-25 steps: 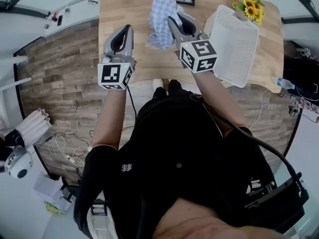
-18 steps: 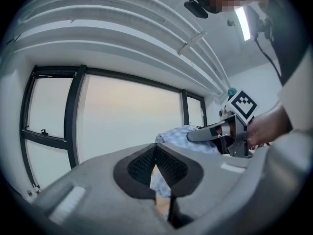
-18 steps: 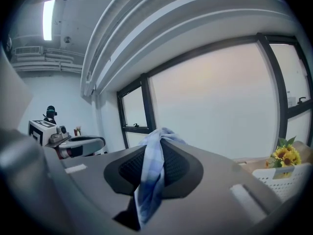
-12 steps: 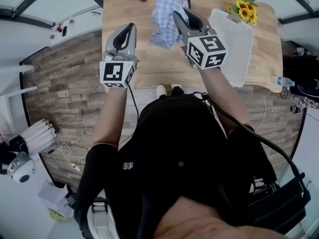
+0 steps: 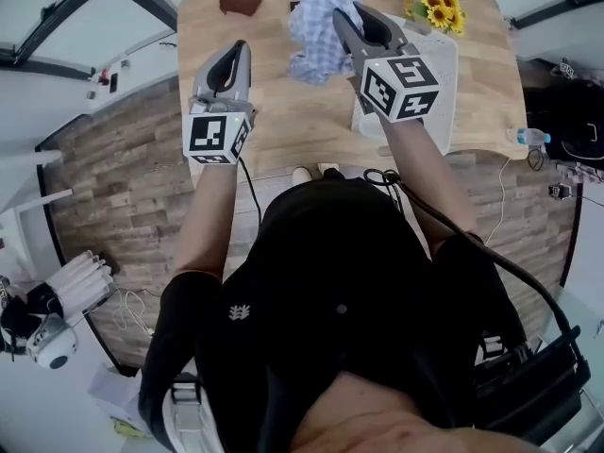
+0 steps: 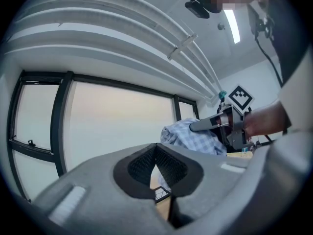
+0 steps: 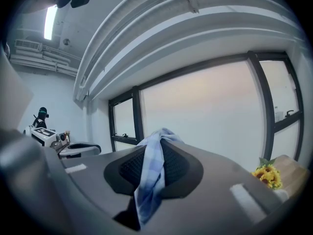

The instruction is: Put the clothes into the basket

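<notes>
Right gripper (image 7: 159, 143) clamps checked cloth (image 7: 146, 190); basket (image 5: 448, 74) in head view only.

Readable text: none that I can make out, any view.
Left gripper (image 5: 236, 50): cube carries b/w square marker, pattern only, no letters or nos.
Right gripper (image 5: 345, 19): cube shows b/w markers on two faces, pattern only, no chars.
Same right cube seen from left gripper view: marker (image 6: 240, 97) is pattern only.
Black top (image 5: 340, 281): small white emblem (image 5: 239, 315) on chest, too small for me to read.
</notes>
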The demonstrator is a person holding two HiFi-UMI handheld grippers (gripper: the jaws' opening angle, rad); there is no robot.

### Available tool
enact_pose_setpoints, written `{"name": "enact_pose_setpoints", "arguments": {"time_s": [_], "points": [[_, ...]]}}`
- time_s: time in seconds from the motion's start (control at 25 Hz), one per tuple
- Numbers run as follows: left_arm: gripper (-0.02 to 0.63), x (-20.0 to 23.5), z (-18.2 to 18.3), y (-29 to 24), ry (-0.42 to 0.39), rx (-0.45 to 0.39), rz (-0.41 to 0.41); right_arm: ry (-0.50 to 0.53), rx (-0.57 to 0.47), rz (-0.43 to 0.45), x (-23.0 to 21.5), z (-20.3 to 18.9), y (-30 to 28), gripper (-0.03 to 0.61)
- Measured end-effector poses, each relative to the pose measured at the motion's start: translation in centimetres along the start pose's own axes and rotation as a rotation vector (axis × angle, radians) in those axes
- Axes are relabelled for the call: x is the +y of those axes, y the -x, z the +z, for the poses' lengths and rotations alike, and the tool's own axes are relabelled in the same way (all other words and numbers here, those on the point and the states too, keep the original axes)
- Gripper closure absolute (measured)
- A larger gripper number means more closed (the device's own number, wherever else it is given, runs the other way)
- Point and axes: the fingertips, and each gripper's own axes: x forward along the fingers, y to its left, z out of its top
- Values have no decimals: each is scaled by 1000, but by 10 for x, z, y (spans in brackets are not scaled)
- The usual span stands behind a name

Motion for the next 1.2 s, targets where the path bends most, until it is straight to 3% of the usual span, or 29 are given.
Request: {"name": "enact_pose_setpoints", "arguments": {"time_s": [0.56, 1.2], "points": [[615, -57, 22, -60, -13, -56, -157, 0, -97, -183, -77, 44, 65, 514], [615, -103, 23, -110, 47, -72, -313, -31, -125, -413, -142, 36, 145, 514]]}}
